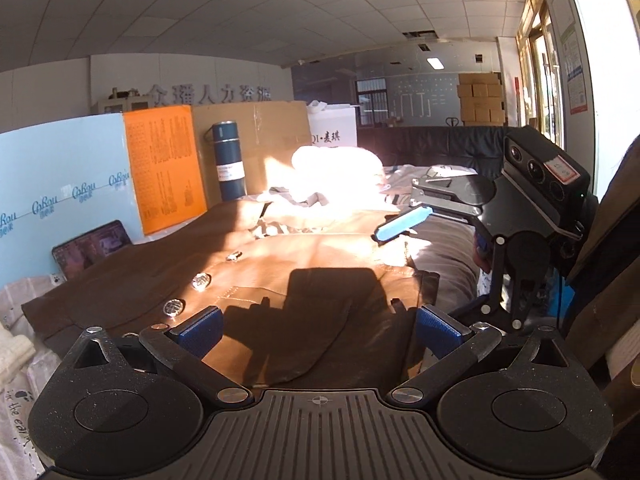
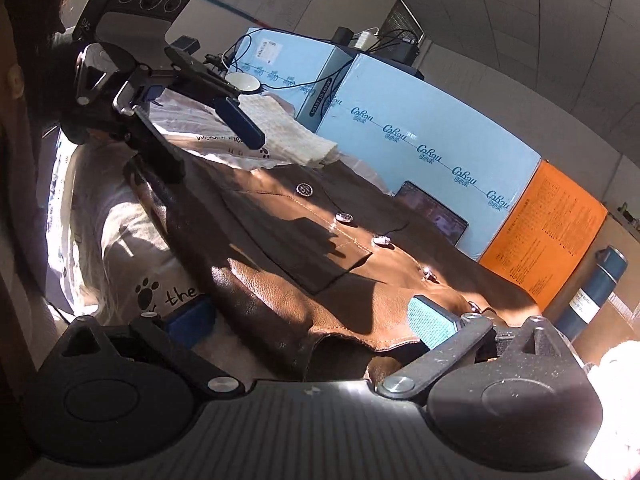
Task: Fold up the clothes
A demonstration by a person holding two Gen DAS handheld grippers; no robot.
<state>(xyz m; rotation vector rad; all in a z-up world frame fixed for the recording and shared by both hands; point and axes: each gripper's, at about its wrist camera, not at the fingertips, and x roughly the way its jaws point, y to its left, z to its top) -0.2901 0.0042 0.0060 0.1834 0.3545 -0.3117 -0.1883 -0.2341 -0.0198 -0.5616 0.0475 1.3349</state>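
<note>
Two blue pads (image 1: 200,330) sit closest to the left camera, and they belong to the left gripper (image 1: 316,330). Its jaws are wide apart and hold nothing. Between them and just past them lies the brown jacket (image 1: 304,264), spread out on a bed cover with paw prints (image 2: 148,292).

From the other camera, the right gripper (image 2: 310,326) is open too. One edge of the jacket lies between its jaws, but they are not squeezed on it.

I think the folding has hardly begun. The jacket looks laid out flat with its front up and its buttons showing, and I see no clear fold in it yet. So most of the job is left, like getting hold of an edge, bringing the sides in and folding it over. A pale pile of other clothes (image 1: 340,168) sits behind the jacket in bright sun, and that may need folding too.

Now for counting. I see one brown jacket and two grippers. I count five shiny buttons (image 2: 305,189) in the right view, and there may be more that I cannot see. Behind the bed are one dark blue bottle (image 1: 228,164), one orange sheet (image 1: 164,168), one tablet (image 1: 94,246) and a brown cardboard box (image 1: 264,136)
</note>
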